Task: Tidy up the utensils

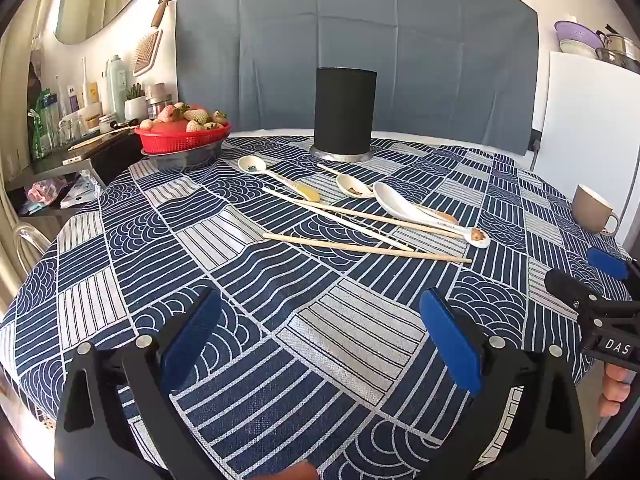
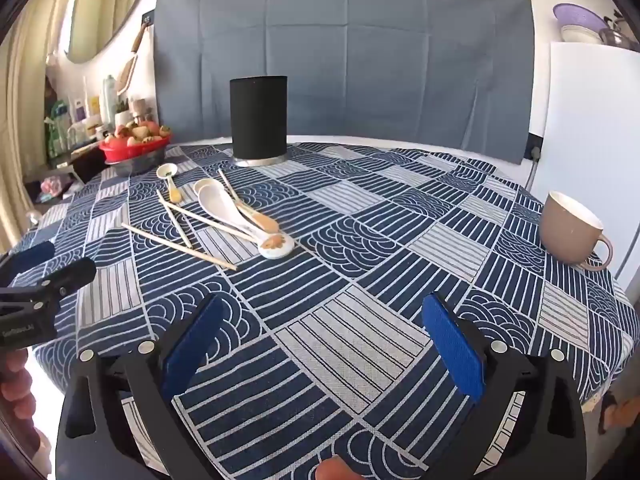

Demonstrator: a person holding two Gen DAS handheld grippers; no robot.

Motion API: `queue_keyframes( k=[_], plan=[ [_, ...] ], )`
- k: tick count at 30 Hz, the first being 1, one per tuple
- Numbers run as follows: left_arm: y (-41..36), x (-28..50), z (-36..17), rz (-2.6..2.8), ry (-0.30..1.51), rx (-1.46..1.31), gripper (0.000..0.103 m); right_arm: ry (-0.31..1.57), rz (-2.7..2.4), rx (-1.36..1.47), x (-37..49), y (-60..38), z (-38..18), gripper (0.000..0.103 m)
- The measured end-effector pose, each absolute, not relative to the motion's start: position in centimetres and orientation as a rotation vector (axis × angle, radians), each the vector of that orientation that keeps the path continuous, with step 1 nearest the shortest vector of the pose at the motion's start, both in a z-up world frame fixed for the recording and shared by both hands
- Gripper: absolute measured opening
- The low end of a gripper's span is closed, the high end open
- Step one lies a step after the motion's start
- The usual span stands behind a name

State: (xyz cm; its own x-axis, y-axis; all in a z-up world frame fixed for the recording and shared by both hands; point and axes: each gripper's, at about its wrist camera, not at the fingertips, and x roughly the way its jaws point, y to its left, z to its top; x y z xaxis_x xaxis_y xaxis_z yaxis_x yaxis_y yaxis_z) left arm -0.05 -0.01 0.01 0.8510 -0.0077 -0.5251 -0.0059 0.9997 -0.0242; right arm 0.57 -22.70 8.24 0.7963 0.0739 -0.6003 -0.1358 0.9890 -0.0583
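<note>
A tall black utensil holder (image 1: 345, 114) (image 2: 258, 118) stands upright at the far side of the round table. In front of it lie several wooden chopsticks (image 1: 366, 249) (image 2: 178, 247) crossed over each other, among three white ceramic spoons: a large one (image 1: 404, 204) (image 2: 224, 208), a small one (image 1: 353, 186) and one with a yellow handle (image 1: 252, 165) (image 2: 167, 171). My left gripper (image 1: 320, 332) hovers open over the near cloth, short of the utensils. My right gripper (image 2: 320, 334) is open too, to the right of the pile, with nothing between its fingers.
A red basket of strawberries (image 1: 184, 132) (image 2: 136, 146) sits at the table's far left. A brown mug (image 1: 592, 208) (image 2: 570, 228) stands near the right edge. A cluttered shelf (image 1: 80, 120) lies beyond the left edge, and a white appliance (image 1: 592, 132) stands at the right.
</note>
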Motion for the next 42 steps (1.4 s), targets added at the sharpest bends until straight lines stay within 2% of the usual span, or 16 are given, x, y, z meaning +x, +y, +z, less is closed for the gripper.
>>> queue_keyframes(
  k=[42],
  plan=[
    [-0.3,0.0,-0.3,0.001,0.559,-0.001,0.097,0.651,0.115,-0.123,0.4,-22.8,8.5,0.095]
  ],
)
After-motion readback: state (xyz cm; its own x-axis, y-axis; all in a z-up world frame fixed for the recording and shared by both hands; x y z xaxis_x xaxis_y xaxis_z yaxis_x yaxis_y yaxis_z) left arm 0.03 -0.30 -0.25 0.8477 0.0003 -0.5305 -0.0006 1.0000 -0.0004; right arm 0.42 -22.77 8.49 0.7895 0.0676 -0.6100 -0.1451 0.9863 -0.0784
